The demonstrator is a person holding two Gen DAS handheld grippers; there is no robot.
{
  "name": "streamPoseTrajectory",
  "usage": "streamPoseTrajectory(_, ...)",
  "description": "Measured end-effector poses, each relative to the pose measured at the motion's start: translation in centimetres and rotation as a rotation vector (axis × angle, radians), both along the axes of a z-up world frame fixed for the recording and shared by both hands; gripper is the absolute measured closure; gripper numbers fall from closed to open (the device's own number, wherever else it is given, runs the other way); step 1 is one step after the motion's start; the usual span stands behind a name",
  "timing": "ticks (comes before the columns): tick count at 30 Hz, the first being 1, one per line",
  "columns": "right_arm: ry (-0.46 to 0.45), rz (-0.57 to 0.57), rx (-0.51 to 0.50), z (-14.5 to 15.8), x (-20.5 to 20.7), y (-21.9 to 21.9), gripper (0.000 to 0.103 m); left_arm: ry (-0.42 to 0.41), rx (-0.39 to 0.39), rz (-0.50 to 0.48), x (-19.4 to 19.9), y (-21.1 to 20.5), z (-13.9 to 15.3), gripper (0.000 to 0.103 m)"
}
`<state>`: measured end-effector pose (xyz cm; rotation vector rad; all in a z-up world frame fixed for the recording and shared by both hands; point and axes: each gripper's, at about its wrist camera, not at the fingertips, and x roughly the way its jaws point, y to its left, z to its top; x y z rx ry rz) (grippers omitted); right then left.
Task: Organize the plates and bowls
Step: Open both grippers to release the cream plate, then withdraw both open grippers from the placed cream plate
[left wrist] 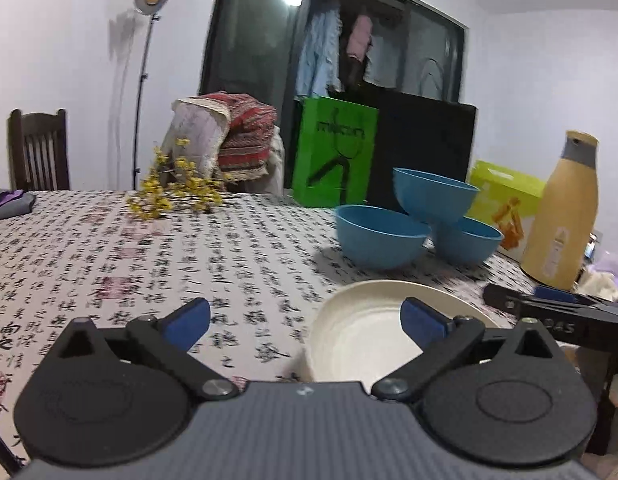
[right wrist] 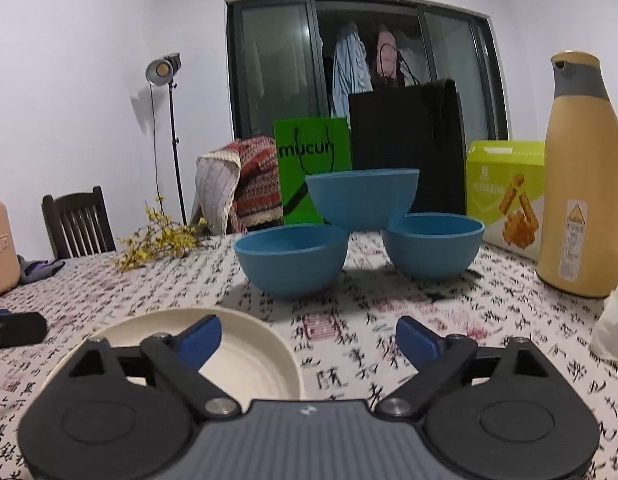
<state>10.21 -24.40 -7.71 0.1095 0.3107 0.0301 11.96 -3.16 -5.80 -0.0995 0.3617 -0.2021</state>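
Both the left gripper (left wrist: 305,320) and right gripper (right wrist: 309,338) were wide apart, holding nothing, near the cream plate (right wrist: 253,360), and only the right view showed all 3 blue bowls (right wrist: 363,196) fully.

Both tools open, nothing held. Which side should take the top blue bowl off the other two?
Probably right. In its view the right tool points almost straight at the top bowl resting on two bowls. The left tool sits off to the side, facing the plate.

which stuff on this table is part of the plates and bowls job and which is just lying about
For the job: three blue bowls, one perched on the other two; cream plate.

Lying about: yellow bottle, green bag, black bag, snack box, yellow flowers.
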Motion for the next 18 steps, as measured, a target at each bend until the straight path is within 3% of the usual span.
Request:
streamPoseTrajectory(2,-0.009,-0.013,0.002,0.1,0.2,-0.4,0.000,0.002,-0.005,0.020,0.2,0.8,-0.1,0.000)
streamPoseTrajectory(9,-0.007,-0.021,0.035,-0.5,1.4,-1.8,0.000,0.037,-0.039,0.084,1.2,3.4,-1.5,0.000)
streamPoseTrajectory(18,-0.008,-0.009,0.072,-1.3,1.3,-2.1,0.000,0.054,-0.102,0.075,1.4,4.7,-2.3,0.000)
